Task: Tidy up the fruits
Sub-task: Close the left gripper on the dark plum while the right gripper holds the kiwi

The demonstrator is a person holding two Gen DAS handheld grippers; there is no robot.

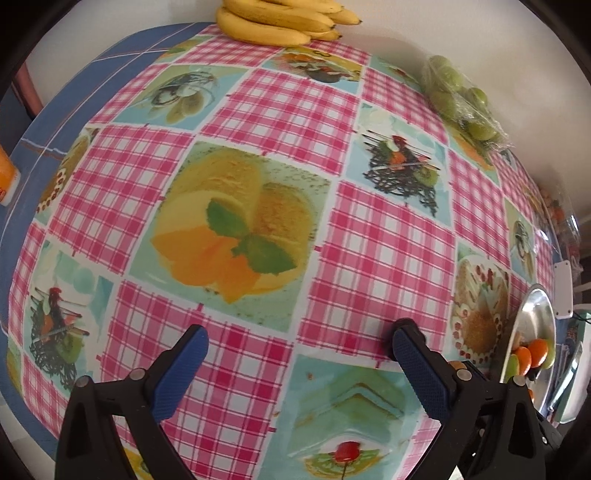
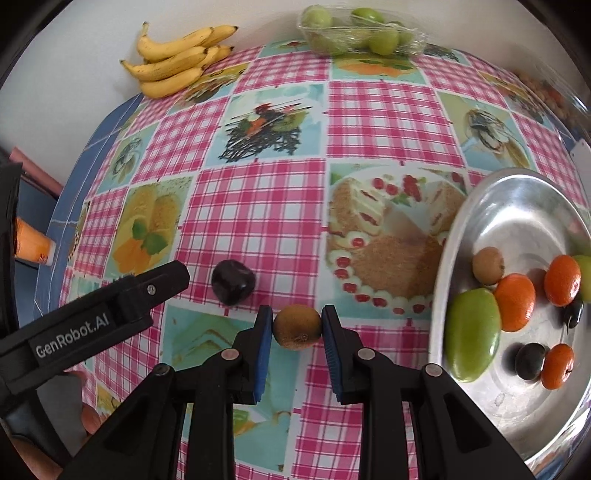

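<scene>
Table with glossy printed oilcloth (image 2: 266, 206), pink gingham squares alternating with dessert photographs: the flat, wipeable working surface under both grippers; smooth, slightly reflective.

Round shallow metal dish (image 2: 517, 206), brushed and shiny, to the right of the right jaws: evidently the collecting point, since it already holds three orange mandarins (image 2: 514, 302), a green pear-shaped fruit (image 2: 472, 334), a brown kiwi (image 2: 488, 265) and two small dark plums (image 2: 530, 361). The raised rim keeps round fruit from rolling off.

Bunch of yellow bananas (image 2: 177, 59), curved and lightly speckled, far ahead of the jaws at the table's back edge, not yet sorted.

Clear plastic tray of round green fruits under film wrap (image 2: 354, 33), far ahead and slightly right, likewise untouched.

Left gripper (image 1: 297, 345), black plastic arms with blue ribbed pads: jaws spread wide over bare cloth, nothing between them, apparently waiting.

Right gripper (image 2: 297, 328), same build: jaws drawn in on the loose kiwi, both blue pads pressed to its sides, gripped across its width so it cannot slip.

Dark purple plum (image 2: 233, 282), smooth and glossy, just ahead and left of the right jaws, loose on the cloth.

Loose brown fuzzy kiwi (image 2: 297, 326), oval and matt, between the right jaws; probably bound for the dish.
</scene>
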